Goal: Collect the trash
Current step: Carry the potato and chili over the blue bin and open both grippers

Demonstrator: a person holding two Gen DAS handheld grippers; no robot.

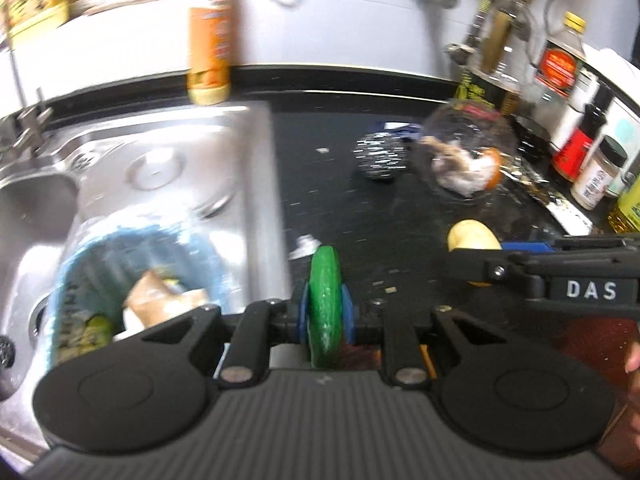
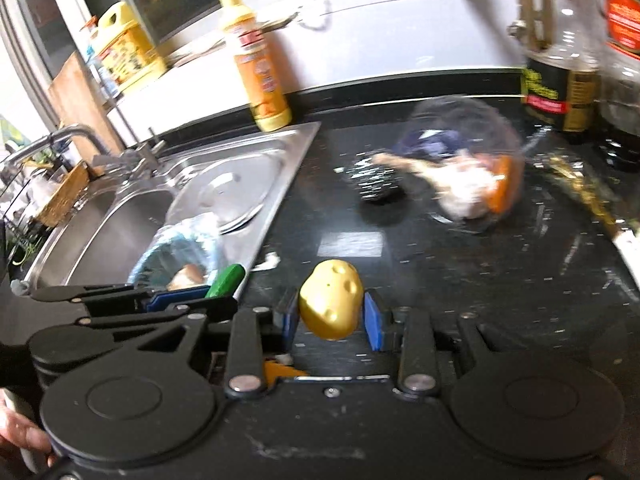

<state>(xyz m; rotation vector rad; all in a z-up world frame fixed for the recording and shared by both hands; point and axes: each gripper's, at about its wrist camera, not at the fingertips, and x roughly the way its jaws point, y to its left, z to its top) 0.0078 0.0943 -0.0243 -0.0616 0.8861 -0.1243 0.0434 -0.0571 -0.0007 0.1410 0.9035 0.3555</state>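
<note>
A blue-rimmed plastic bag of scraps [image 1: 132, 276] is set in the steel sink [image 1: 168, 152] at frame left; a crumpled foil ball [image 1: 378, 156] is placed on the black bench [image 1: 360, 220] right of it, beside a clear plastic bag [image 1: 466, 160].

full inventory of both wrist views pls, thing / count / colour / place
cucumber: 1, green, between the left jaws
potato: 1, yellow, between the right jaws
bag-lined bin: 1, blue, in the sink, scraps inside
sink: 1, steel, left of counter
counter: 1, black, speckled with crumbs
foil ball: 1, silver-black, mid counter
clear container: 1, transparent, beside the foil ball, food scraps inside
orange bottle: 1, behind the sink
yellow jug: 1, on the sill
condiment bottles: several, mixed, right back
left gripper: 1, black, blue pads
right gripper: 1, black, blue pads
</note>
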